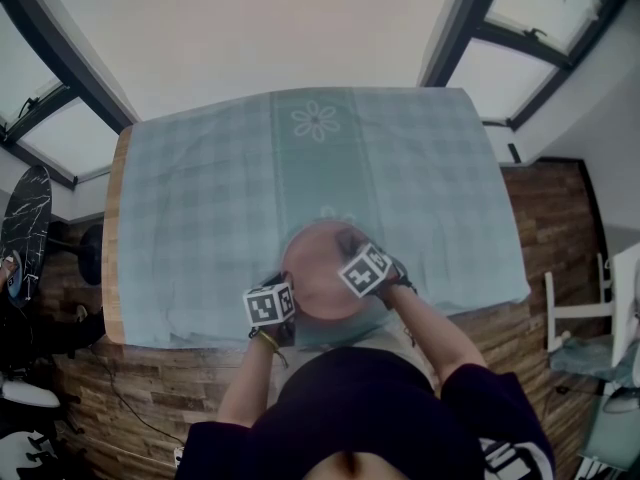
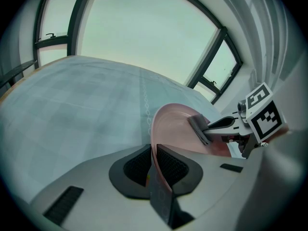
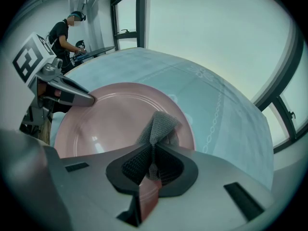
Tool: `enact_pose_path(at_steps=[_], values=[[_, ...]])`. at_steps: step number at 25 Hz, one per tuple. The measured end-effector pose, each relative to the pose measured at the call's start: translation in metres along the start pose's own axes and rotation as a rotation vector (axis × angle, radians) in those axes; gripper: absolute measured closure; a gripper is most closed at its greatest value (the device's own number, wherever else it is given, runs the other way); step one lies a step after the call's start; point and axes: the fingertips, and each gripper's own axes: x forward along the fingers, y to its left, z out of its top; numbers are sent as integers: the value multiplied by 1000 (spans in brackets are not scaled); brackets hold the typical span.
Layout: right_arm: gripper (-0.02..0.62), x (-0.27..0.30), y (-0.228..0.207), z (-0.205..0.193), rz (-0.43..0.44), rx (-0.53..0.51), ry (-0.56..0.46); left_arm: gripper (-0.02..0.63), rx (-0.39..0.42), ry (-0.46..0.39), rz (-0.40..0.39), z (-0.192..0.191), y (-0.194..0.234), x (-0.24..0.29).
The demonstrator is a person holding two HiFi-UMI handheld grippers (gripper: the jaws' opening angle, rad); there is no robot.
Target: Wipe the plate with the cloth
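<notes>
A pink plate (image 1: 318, 271) is held tilted above the near edge of the table. My left gripper (image 2: 153, 160) is shut on the plate's left rim, which stands edge-on between the pads. The right gripper (image 3: 153, 159) is shut on a folded grey cloth (image 3: 157, 125). That cloth rests on the plate's (image 3: 103, 121) inner face near its right side. In the left gripper view the cloth (image 2: 198, 128) lies flat against the plate (image 2: 174, 124). In the head view the left gripper (image 1: 272, 305) and the right gripper (image 1: 366, 270) flank the plate.
A light blue checked tablecloth (image 1: 220, 208) covers the wooden table (image 1: 114, 268). Large windows ring the room. A white chair (image 1: 575, 313) stands at the right. A person (image 3: 65, 32) works at another table far off in the right gripper view.
</notes>
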Motion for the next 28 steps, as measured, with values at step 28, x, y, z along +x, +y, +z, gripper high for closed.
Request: enact_pose_path(at_steps=[28], values=[[561,-10,83,0,127,-65,-27,557,-9,-14,-7,-3,0,-3]])
